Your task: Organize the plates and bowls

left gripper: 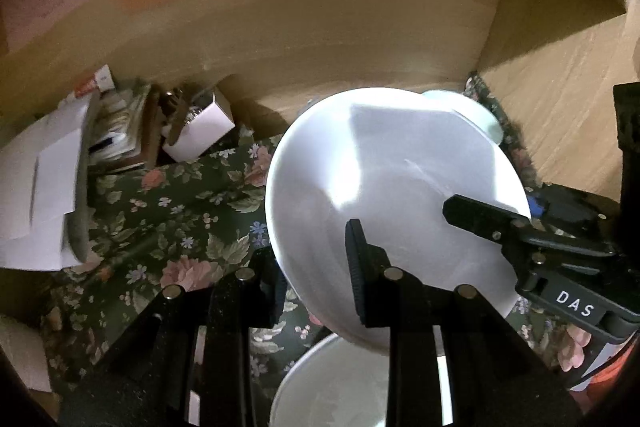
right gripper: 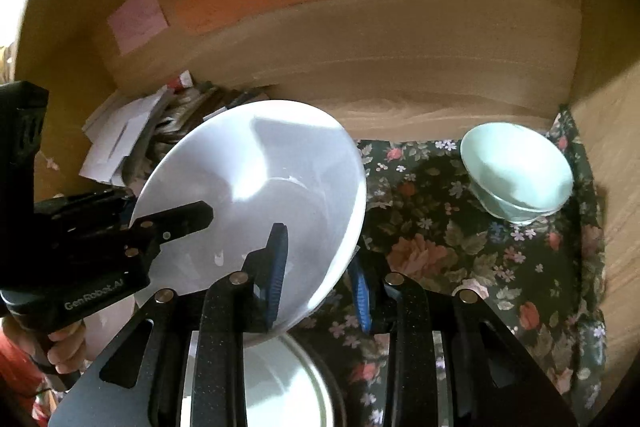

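A large white bowl (left gripper: 392,187) hangs tilted above the floral cloth, held by both grippers at opposite sides of its rim. My left gripper (left gripper: 316,267) is shut on the near rim, one finger inside the bowl and one outside. In the right wrist view the same white bowl (right gripper: 260,179) is clamped by my right gripper (right gripper: 320,267), its blue pads (right gripper: 278,259) on either side of the wall. Each gripper shows in the other's view: the right gripper (left gripper: 472,215) and the left gripper (right gripper: 188,217). Another white dish (right gripper: 280,379) lies directly below. A pale green bowl (right gripper: 516,175) stands upright at the far right.
A dark floral cloth (right gripper: 460,259) covers the table. A pile of papers (left gripper: 44,179) and a small white box (left gripper: 200,131) crowd the far left. A wooden wall (right gripper: 400,47) with coloured notes closes the back, and a wooden side panel (left gripper: 560,99) the right.
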Available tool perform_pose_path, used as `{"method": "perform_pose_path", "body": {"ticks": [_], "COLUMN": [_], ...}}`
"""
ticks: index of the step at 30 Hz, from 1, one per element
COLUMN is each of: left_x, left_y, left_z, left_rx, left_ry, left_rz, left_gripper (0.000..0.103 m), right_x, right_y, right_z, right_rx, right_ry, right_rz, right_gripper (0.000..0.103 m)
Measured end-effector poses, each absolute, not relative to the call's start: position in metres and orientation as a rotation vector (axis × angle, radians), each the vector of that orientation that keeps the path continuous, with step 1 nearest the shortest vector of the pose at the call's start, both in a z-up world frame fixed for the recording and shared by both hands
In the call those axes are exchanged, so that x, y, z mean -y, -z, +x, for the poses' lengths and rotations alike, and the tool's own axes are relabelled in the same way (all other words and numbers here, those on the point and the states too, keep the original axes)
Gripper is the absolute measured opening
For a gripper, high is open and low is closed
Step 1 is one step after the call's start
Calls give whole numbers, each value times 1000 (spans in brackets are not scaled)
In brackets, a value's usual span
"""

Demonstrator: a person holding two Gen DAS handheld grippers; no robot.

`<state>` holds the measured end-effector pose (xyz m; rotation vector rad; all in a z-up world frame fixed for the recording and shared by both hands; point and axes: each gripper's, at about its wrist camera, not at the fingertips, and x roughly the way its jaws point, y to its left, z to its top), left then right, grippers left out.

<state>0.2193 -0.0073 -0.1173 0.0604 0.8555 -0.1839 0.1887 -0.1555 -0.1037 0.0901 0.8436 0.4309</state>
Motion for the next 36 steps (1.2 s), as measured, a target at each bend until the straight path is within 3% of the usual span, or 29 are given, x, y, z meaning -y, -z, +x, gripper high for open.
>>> {"method": "perform_pose_path", "body": {"ticks": [17, 36], "left_x": [-8, -72], "left_y": [91, 88], "left_z": [151, 83], "left_rx": [-752, -718], "left_ry": [145, 30], "left_rz": [47, -29], "left_gripper": [27, 27], "right_x": [129, 62], "right_y": [78, 86], "right_z": [136, 109], "right_rx": [-765, -770], "right_ry": [-474, -614], "right_rz": [41, 2], "right_gripper": [27, 27]}}
